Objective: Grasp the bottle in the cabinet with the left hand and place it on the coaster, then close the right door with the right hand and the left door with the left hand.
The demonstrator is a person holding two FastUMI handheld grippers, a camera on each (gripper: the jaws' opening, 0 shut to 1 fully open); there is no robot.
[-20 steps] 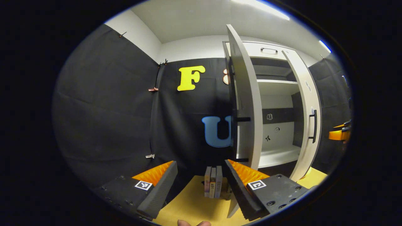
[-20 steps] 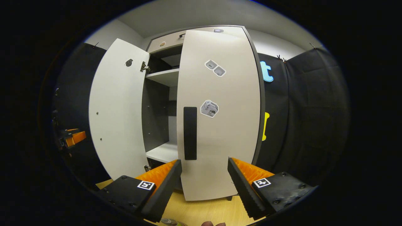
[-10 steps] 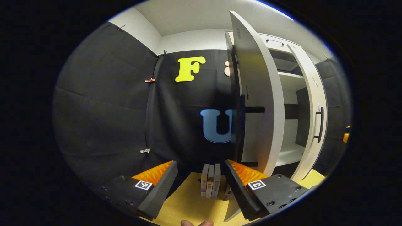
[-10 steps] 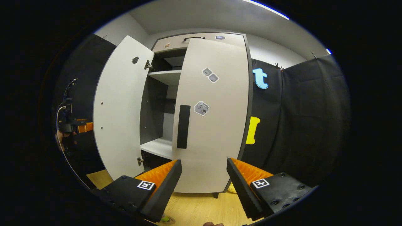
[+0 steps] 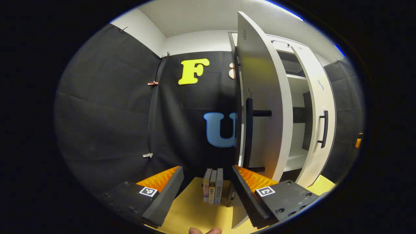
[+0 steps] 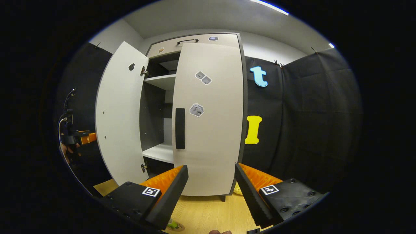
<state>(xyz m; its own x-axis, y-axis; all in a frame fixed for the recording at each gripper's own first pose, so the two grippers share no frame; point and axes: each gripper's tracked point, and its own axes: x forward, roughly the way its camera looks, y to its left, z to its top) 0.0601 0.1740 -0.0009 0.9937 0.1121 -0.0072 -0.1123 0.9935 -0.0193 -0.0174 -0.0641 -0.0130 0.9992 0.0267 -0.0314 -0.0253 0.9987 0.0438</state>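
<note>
Black booth cloth behind the tall pale-grey cabinet: its right door [image 6: 208,120] has swung nearly shut, left door [image 6: 118,117] still wide. Right tool [image 6: 211,191] and left tool [image 5: 208,191] both gape, empty. Bottle's seemingly that green bit [image 6: 173,224] at the wooden counter's [image 6: 208,211] near edge.

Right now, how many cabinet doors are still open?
2. The left door is swung wide. The right door is nearly shut, with a gap beside its black handle.
</note>
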